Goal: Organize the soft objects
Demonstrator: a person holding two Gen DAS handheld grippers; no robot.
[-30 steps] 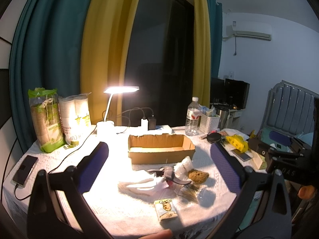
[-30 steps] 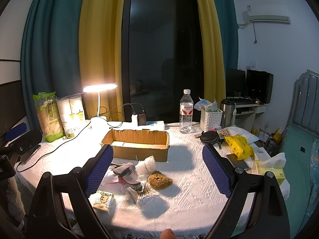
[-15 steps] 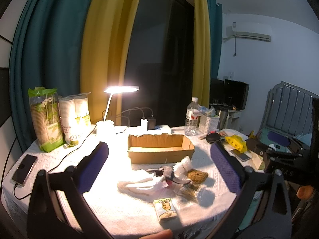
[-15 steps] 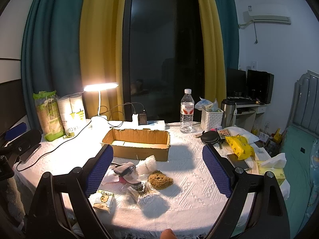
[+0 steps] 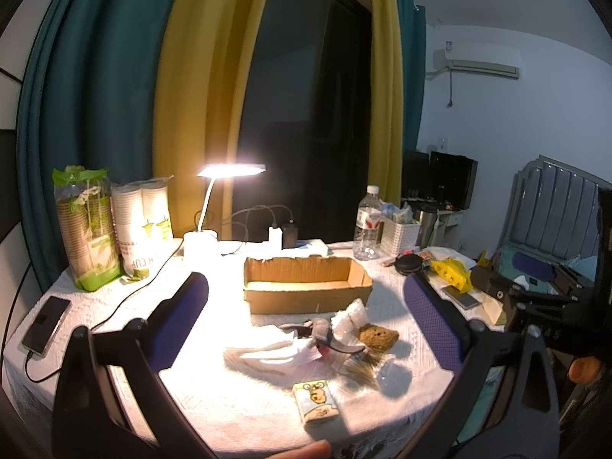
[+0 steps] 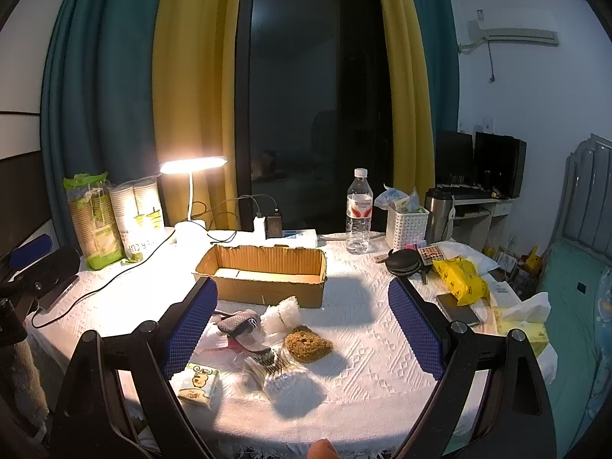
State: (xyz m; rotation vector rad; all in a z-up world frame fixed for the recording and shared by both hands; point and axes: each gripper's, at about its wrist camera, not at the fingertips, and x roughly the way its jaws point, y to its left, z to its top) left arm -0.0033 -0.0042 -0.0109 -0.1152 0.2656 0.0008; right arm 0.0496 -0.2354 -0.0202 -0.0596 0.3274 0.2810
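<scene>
An open cardboard box [image 5: 308,283] [image 6: 264,271] stands mid-table. In front of it lie soft items: a white cloth [image 5: 264,355], a grey sock [image 5: 321,329] [image 6: 237,323], a white bagged puff [image 5: 350,315] [image 6: 281,311], a brown sponge [image 5: 376,336] [image 6: 306,344], a bag of cotton swabs [image 5: 367,369] [image 6: 279,376] and a tissue pack [image 5: 316,401] [image 6: 197,380]. My left gripper [image 5: 306,325] and right gripper [image 6: 304,325] are both open and empty, held above the near table edge.
A lit desk lamp [image 5: 229,170], paper cup packs [image 5: 111,229], a phone on a cable [image 5: 46,325], a water bottle [image 6: 358,212], a white basket [image 6: 405,225], a yellow bag [image 6: 461,277] and tissues [image 6: 524,313] ring the table.
Both views have shifted only slightly. Nothing on the table has moved and both grippers stay open.
</scene>
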